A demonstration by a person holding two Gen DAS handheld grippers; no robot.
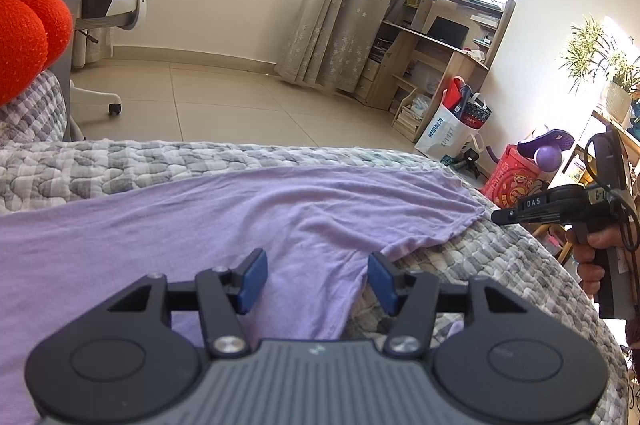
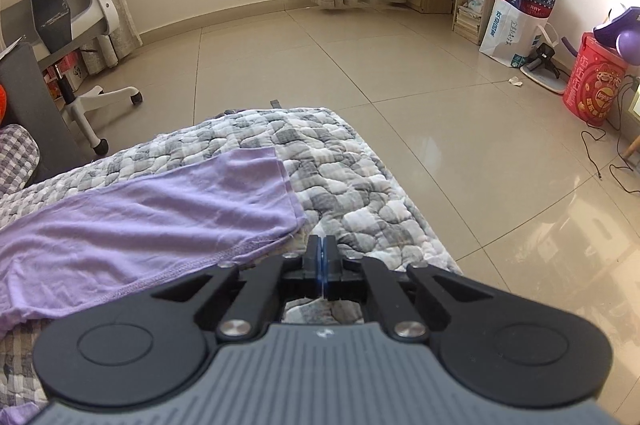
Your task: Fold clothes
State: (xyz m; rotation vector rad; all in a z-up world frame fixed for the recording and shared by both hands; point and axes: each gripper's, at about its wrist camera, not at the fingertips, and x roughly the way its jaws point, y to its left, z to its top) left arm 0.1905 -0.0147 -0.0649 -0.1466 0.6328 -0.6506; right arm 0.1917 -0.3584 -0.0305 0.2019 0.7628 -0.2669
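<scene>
Broadly, a grey quilted bed cover [image 2: 352, 181] carries the lilac garment [image 1: 248, 225], its hem near the cover's right edge with bare tiled floor [image 2: 360, 65] beyond; left gripper [image 1: 316, 279] spread wide over the cloth, right gripper [image 2: 322, 257] pinched closed on nothing beside the hem

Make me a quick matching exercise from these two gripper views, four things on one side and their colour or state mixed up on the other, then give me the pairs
Things:
1. left gripper
2. right gripper
3. shirt
4. quilt

States:
A. grey and white, covering the bed
B. shut, holding nothing
C. lilac, spread flat
D. open over a sleeve

Pairs: 1-D, 2-B, 3-C, 4-A
</scene>
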